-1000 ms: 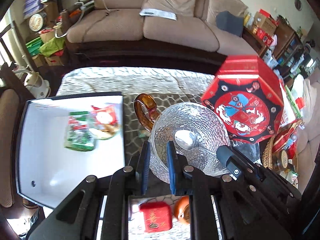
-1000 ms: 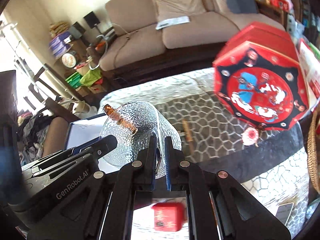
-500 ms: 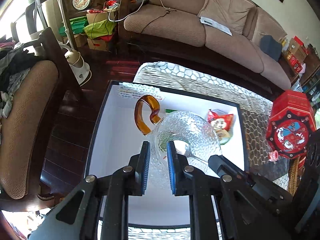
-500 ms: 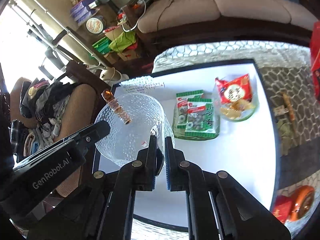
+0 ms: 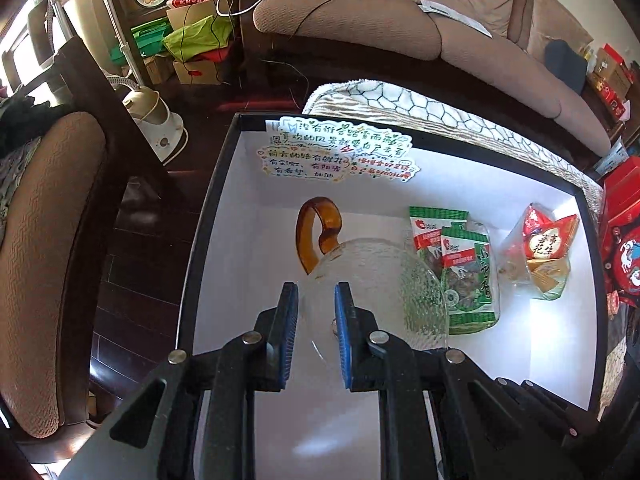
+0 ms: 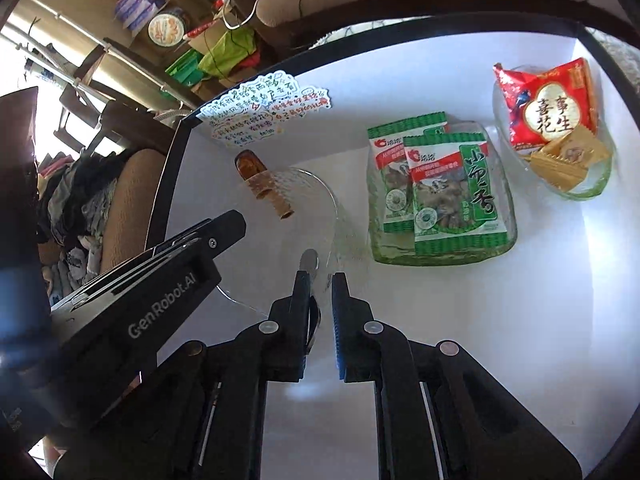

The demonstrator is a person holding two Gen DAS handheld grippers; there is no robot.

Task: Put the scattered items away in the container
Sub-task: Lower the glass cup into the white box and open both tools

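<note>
A clear textured glass bowl with an amber handle sits low inside the white box, near its left wall. I cannot tell whether it touches the floor. My left gripper is shut on the bowl's near rim. My right gripper is shut on the rim of the same bowl, beside a metal spoon lying inside. Green snack packs and a red pack lie to the right in the box, on green glass dishes.
A handwritten sticker is on the box's far wall. A brown padded chair stands left of the box and a sofa behind it. A red octagonal tin sits at the right edge, on the patterned tablecloth.
Both grippers carried the glass bowl left from over the table and lowered it into the white box. The snack packs now lie to its right.
</note>
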